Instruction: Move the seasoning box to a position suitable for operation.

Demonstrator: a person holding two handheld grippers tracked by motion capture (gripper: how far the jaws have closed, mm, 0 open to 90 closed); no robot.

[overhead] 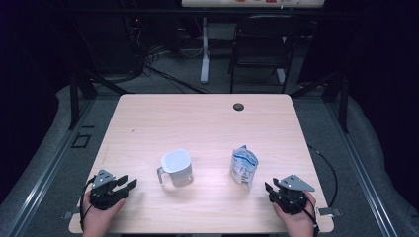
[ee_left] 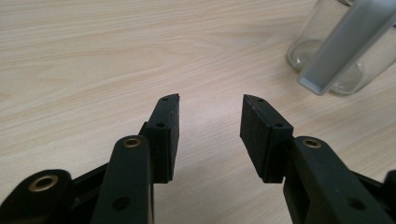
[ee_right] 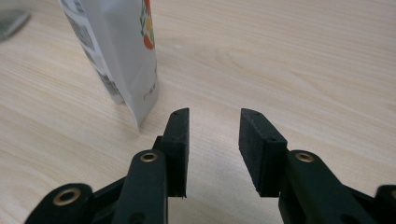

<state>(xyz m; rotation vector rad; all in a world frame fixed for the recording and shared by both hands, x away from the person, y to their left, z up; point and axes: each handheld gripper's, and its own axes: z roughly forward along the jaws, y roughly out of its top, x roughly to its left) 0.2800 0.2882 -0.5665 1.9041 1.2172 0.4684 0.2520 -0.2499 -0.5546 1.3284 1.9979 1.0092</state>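
Observation:
A clear jug (overhead: 176, 168) with a white lid and handle stands near the middle of the wooden table (overhead: 197, 123). To its right stands an upright white and blue pouch (overhead: 244, 165). My left gripper (overhead: 129, 183) rests at the front left, open with nothing between its pads, pointing toward the jug. In the left gripper view the jaws (ee_left: 210, 105) stand apart over bare wood, and the jug (ee_left: 308, 42) is at the upper right. My right gripper (overhead: 269, 188) lies at the front right, open and empty. The right gripper view has the pouch (ee_right: 116, 51) just left of the jaws (ee_right: 215, 116).
A dark cable grommet (overhead: 238, 106) sits in the table's far side. Behind the table stand a black chair (overhead: 264, 44) and a white table leg (overhead: 204, 49). Bare wood lies between the two objects and beyond them.

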